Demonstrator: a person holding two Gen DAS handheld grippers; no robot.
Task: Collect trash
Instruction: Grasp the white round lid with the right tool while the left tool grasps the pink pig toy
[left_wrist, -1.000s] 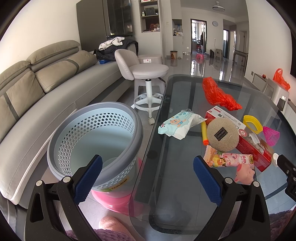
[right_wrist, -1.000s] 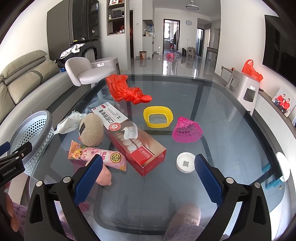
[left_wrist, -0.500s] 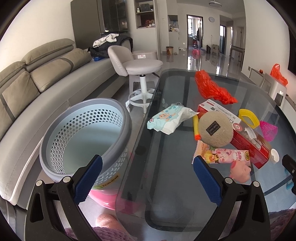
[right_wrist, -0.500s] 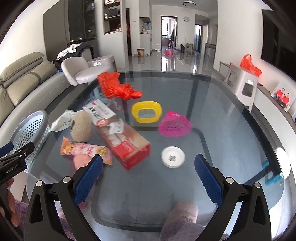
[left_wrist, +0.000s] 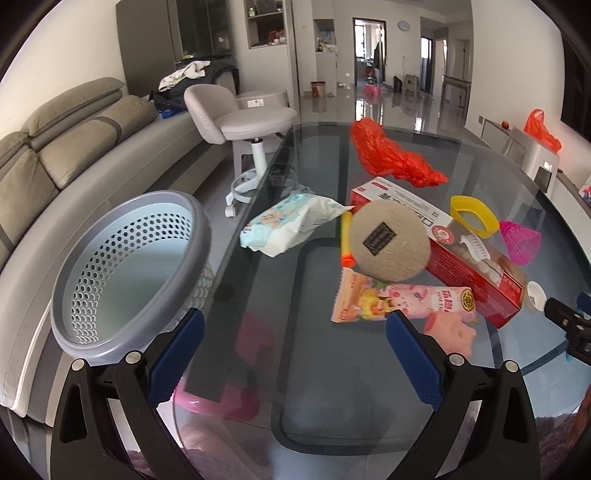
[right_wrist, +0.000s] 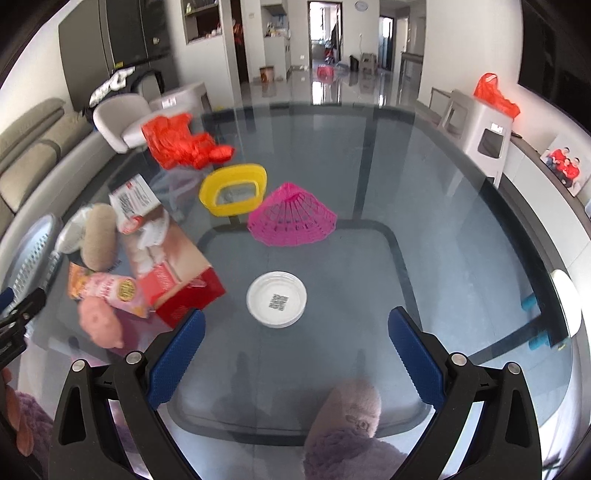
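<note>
Nothing yet lies in the grey basket (left_wrist: 122, 266), which stands on the floor just beside the left edge of the glass bench (right_wrist: 424, 229); its pale bottom shows bare, so by the look of it the collecting has barely begun. Both tools hang over the near edge of the bench with jaws spread wide and holding nothing: the left gripper (left_wrist: 291, 354) between the basket and the heap of litter, the right gripper (right_wrist: 295, 354) just short of a white lid (right_wrist: 276, 299). Everything remains to be picked up. Counted on the bench: one red plastic bag (left_wrist: 391, 157), one pack of wipes (left_wrist: 291, 225), one red carton (left_wrist: 465, 251), one round tan pad (left_wrist: 388, 243) leaning on the carton, one orange-and-yellow tube (left_wrist: 347, 240), one pink snack wrapper (left_wrist: 399, 301), one pink pig toy (left_wrist: 450, 330), one yellow ring (right_wrist: 232, 194), one pink mesh cone (right_wrist: 291, 219) and the one white lid. A second red bag (right_wrist: 495, 94) sits on a stool well apart from the bench.
</note>
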